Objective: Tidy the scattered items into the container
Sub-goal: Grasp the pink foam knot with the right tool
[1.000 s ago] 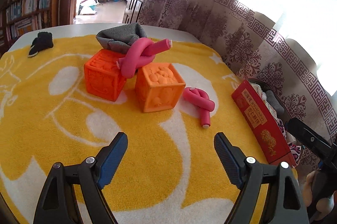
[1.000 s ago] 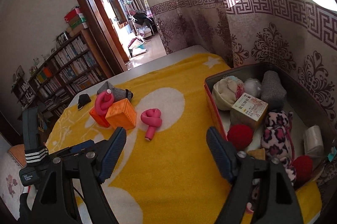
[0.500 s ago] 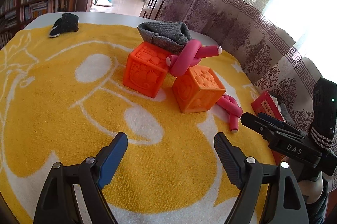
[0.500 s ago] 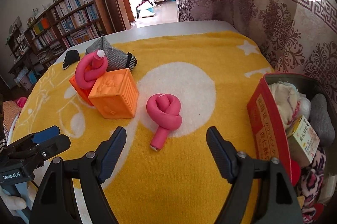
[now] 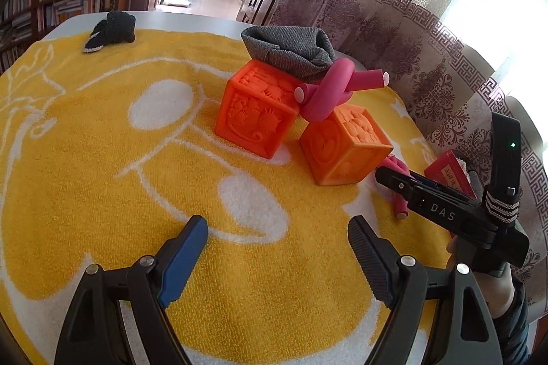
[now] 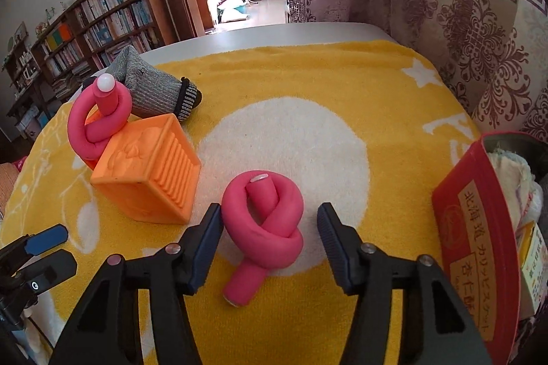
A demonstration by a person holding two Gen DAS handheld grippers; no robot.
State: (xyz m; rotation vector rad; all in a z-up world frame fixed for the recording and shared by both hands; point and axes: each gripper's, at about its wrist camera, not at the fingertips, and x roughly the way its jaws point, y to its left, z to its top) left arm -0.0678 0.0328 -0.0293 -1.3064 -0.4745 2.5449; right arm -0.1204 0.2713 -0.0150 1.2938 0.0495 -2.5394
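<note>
Two knotted pink foam rollers lie on a yellow terry towel (image 6: 342, 84) patterned with white shapes. One knotted roller (image 6: 263, 224), a smooth matte tube tied in a single overhand loop with a free end pointing toward 7 o'clock, sits between the spread fingers of the right gripper (image 6: 269, 229); the jaws stand wide apart, and contact with the foam cannot be told. A second knotted roller (image 5: 334, 89) leans across the tops of two embossed rubbery cubes, a red-orange cube (image 5: 257, 113) and a paler orange cube (image 5: 342, 149) with a ribbed side. Behind them, at 12 o'clock in the left wrist view, rests a grey knit sock (image 5: 291, 51); a small black knit item (image 5: 111, 29) lies at 10 o'clock. The left gripper (image 5: 277, 246) hovers over bare towel, jaws wide, holding nothing. A red cardboard box (image 6: 476, 224), at 3 o'clock in the right wrist view, contains soft items.
</note>
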